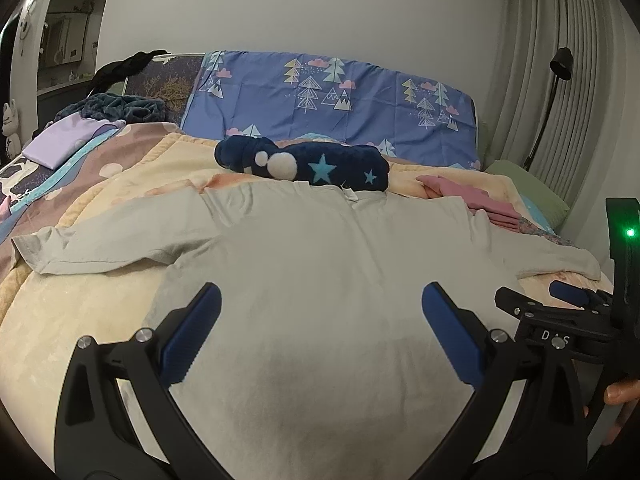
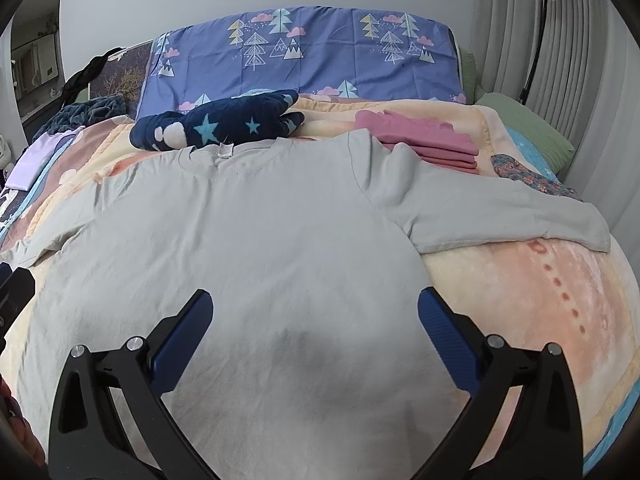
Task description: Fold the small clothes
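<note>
Grey long-sleeved shirt lies spread flat on the bed, directly ahead of and beneath both tongs, its collar at the far end and both sleeves stretched out sideways; the left tongs hang just above the lower body of the shirt with their blue pads spread wide and nothing between them; the right tongs hover likewise over the same cloth, spread wide and empty, with the right pad near the shirt's right edge; in the left wrist view the right tongs show at the right margin, just beside the left ones; beyond the collar, touching it or very nearly, lies a navy plush toy with pale blue stars; to the right of the toy, past the right shoulder of the shirt, sits a stack of folded pink clothes; the right sleeve lies across a peach blanket; farther back a blue pillow printed with trees stands against the wall; a lilac cloth rests well off to the left.
</note>
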The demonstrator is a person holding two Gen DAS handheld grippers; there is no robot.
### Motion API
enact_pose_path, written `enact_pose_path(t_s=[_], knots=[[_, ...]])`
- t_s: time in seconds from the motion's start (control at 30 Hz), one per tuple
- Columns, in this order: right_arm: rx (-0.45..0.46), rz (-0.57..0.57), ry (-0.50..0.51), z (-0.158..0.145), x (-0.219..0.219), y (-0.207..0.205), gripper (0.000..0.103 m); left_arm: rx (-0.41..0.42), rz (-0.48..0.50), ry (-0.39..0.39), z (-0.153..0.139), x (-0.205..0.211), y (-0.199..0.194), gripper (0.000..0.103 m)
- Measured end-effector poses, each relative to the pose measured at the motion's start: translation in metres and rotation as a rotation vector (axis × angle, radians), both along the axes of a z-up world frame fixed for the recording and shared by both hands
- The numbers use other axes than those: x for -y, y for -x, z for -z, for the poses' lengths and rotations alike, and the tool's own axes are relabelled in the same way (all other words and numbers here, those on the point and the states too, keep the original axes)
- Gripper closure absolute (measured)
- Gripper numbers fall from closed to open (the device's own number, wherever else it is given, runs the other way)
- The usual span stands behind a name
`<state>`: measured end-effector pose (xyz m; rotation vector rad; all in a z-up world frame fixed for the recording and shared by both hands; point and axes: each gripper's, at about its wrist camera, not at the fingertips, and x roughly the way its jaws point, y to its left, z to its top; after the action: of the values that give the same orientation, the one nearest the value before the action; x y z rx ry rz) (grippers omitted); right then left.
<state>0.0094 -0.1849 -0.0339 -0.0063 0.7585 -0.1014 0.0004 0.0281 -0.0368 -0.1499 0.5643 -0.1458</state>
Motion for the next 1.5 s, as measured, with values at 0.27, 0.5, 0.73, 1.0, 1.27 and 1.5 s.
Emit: enact_pose_path(t_s=[0.27,0.5,0.73,1.0,1.27,1.5], knots=[[-0.01,0.001,0.005,0.004,0.002,-0.004,0.001,-0.019,-0.162,-0.007,0.008,-0.073,-0.016,0.018],[-0.033,0.024,0.017,0.013,0.009,-0.007,0.001,-0.162,-0.483,0.195,0.03,-0.231,-0.033,0.056],[-0.066,0.038,0.028,0.021,0.008,-0.016,0.001,-0.231,-0.741,0.413,0.07,-0.361,-0.04,0.029],[-0.086,0.052,0.03,0.026,0.012,-0.018,0.001,-0.222,-0.87,0.584,0.091,-0.427,-0.066,0.097],[-0.073,0.105,0.02,0.025,0.03,-0.025,0.001,0.004,-0.437,0.208,-0.047,-0.256,-0.123,0.098],[-0.109,0.129,0.004,0.034,0.047,-0.022,0.001,-0.027,0.2,-0.127,-0.041,0.004,-0.116,0.077]])
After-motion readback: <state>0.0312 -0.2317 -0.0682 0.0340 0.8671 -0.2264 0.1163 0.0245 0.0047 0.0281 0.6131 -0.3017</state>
